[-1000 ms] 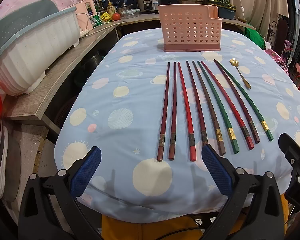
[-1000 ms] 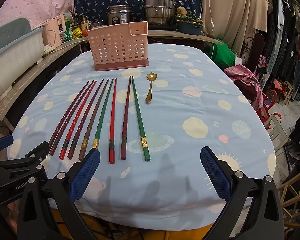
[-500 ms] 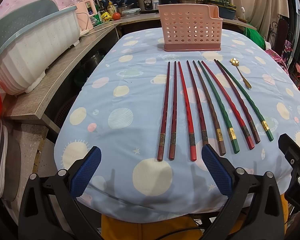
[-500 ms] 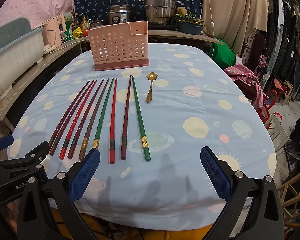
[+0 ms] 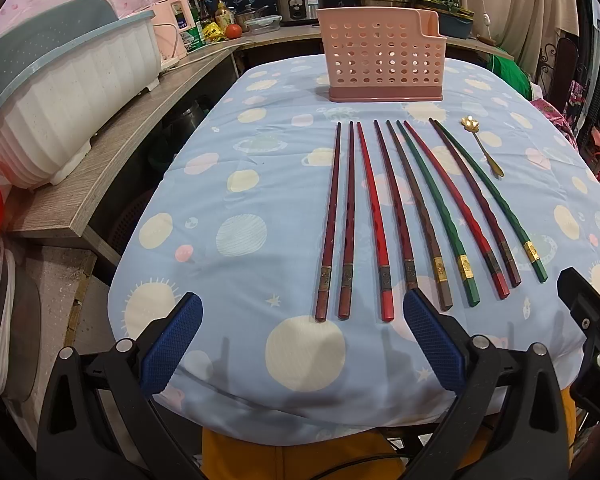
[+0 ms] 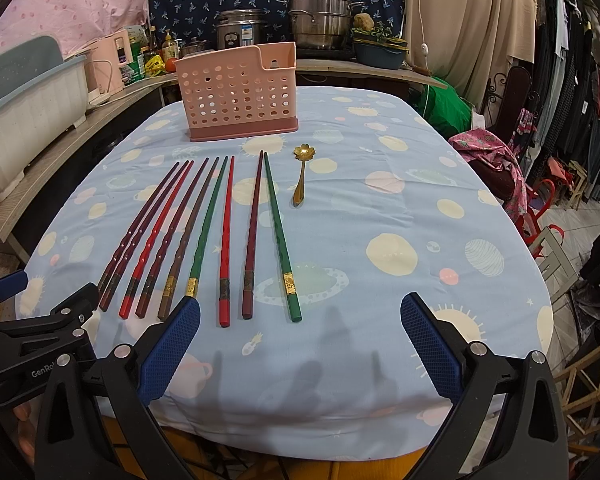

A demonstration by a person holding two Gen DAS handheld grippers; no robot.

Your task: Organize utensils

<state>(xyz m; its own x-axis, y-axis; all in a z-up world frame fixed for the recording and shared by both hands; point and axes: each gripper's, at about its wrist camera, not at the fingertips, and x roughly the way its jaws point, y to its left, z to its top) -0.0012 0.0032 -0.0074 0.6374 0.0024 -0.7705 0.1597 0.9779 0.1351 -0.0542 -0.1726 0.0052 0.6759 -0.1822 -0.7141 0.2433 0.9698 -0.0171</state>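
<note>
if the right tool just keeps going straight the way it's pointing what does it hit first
Probably the chopsticks: the open right tool points across the tablecloth at the red chopstick, maroon chopstick and green chopstick. Beyond stands the pink basket. Its height above them is unclear.

Chopsticks [image 5: 380,220] looking glossy lacquered w/ metal bands – spoon [image 6: 302,176] shining gold metal, basket [image 6: 240,94] matt perforated plastic, tablecloth [image 6: 380,220] soft printed cloth.

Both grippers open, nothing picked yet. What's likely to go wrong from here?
1. The long thin chopsticks lie flat and close together on the soft planet-print cloth; wide jaws may catch two, or bunch the cloth.
2. The pink perforated plastic holder looks light; a poked rim may tip it.
3. The small gold flower spoon lies flat, likely slippery.
</note>
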